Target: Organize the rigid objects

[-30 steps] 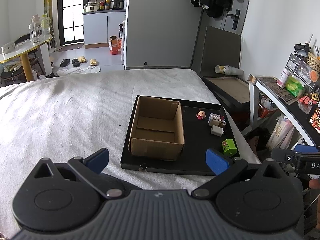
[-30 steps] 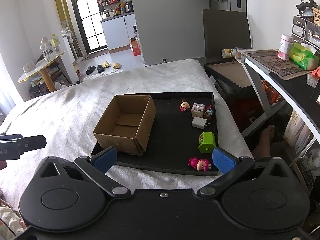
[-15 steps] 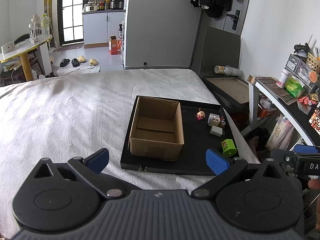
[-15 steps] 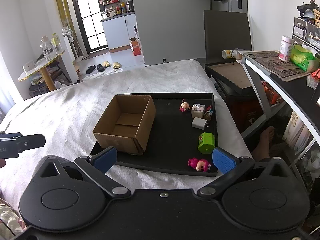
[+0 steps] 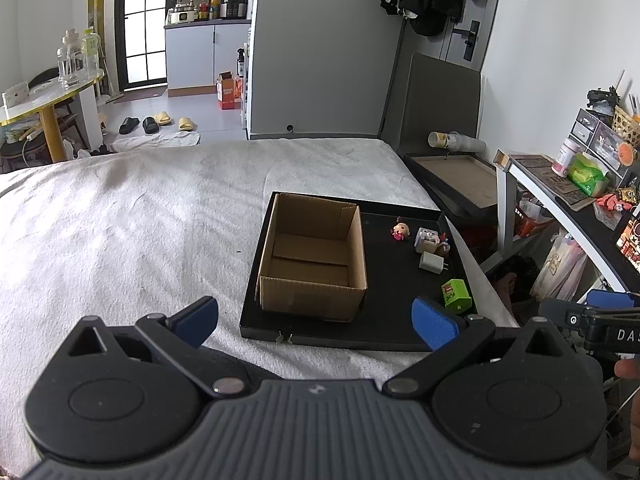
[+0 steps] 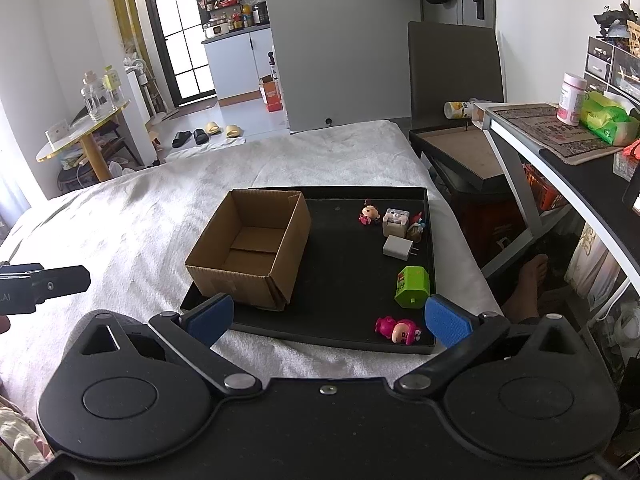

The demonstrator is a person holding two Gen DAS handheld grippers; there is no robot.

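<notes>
A black tray [image 6: 348, 264] lies on the white bed and holds an open, empty cardboard box [image 6: 252, 248] on its left side. To the box's right lie a pink doll [image 6: 398, 330], a green toy house [image 6: 413, 287], a white charger [image 6: 398, 247], a pale cube toy [image 6: 395, 222] and a small doll [image 6: 369, 213]. The box [image 5: 316, 256], green house [image 5: 456, 295] and charger [image 5: 433, 263] also show in the left wrist view. My left gripper [image 5: 316, 320] and right gripper [image 6: 328, 320] are open and empty, held short of the tray's near edge.
The white bed cover [image 5: 132, 232] spreads left of the tray. A desk [image 6: 568, 160] with clutter stands at the right, with a dark side table [image 6: 464, 152] behind it. A bare foot [image 6: 528, 280] rests on the floor beside the bed.
</notes>
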